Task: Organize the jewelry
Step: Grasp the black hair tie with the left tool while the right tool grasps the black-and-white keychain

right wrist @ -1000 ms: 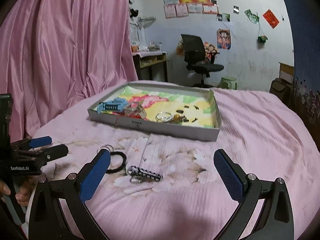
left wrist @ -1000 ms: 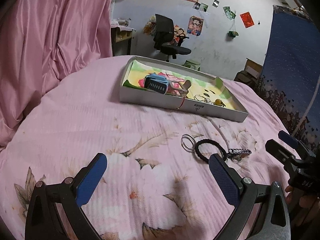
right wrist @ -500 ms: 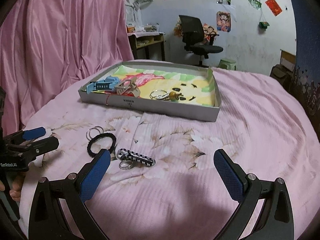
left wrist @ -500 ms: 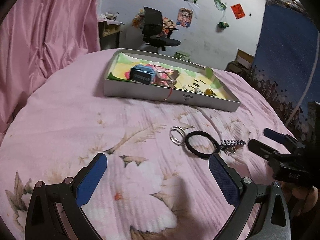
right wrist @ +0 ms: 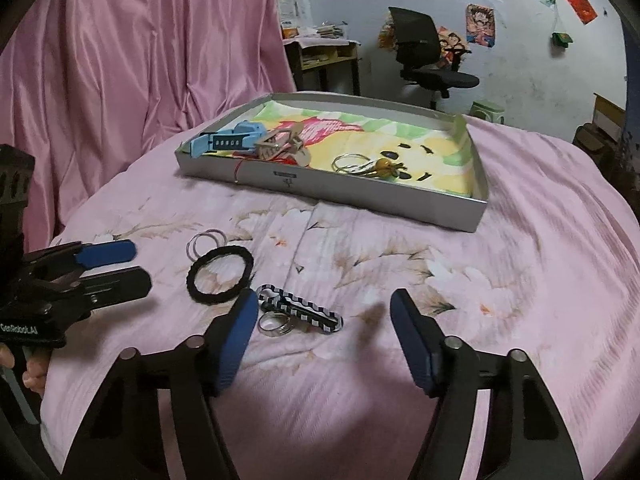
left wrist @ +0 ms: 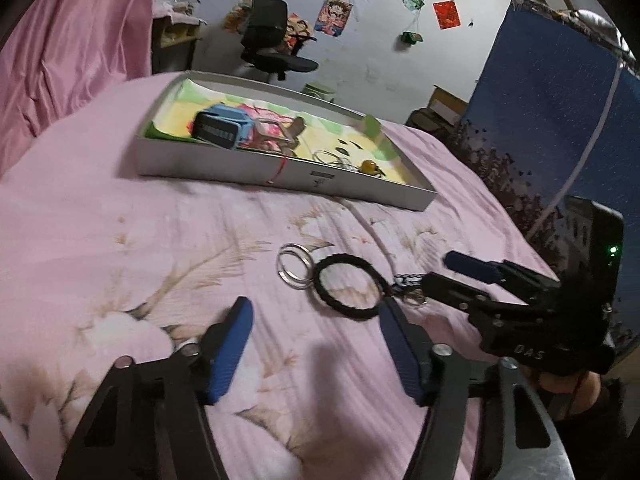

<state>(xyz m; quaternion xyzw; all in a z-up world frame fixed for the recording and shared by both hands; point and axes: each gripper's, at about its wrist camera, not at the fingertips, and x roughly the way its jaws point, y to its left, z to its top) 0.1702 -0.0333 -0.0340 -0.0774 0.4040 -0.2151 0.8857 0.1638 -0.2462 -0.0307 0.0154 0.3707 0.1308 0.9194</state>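
A black braided bracelet (left wrist: 347, 285) lies on the pink bedspread, with silver rings (left wrist: 294, 270) touching its left side and a black-and-white checkered key strap (right wrist: 300, 309) with a metal ring to its right. My left gripper (left wrist: 316, 322) is open and empty, just short of the bracelet. My right gripper (right wrist: 322, 314) is open and empty, with the strap just ahead between its fingers. A grey tray (right wrist: 360, 194) farther back holds a blue watch (right wrist: 224, 142), a tan clip, silver rings and a yellow bead.
The bed is round with a pink flowered cover (right wrist: 520, 260). A pink curtain (right wrist: 140, 60) hangs at left. An office chair (right wrist: 424, 60) and a desk stand by the far wall. The right gripper shows in the left wrist view (left wrist: 472, 276).
Both grippers moved forward and down toward the bracelet and the strap. Their fingers have come somewhat closer together but remain open. The jewelry has not moved.
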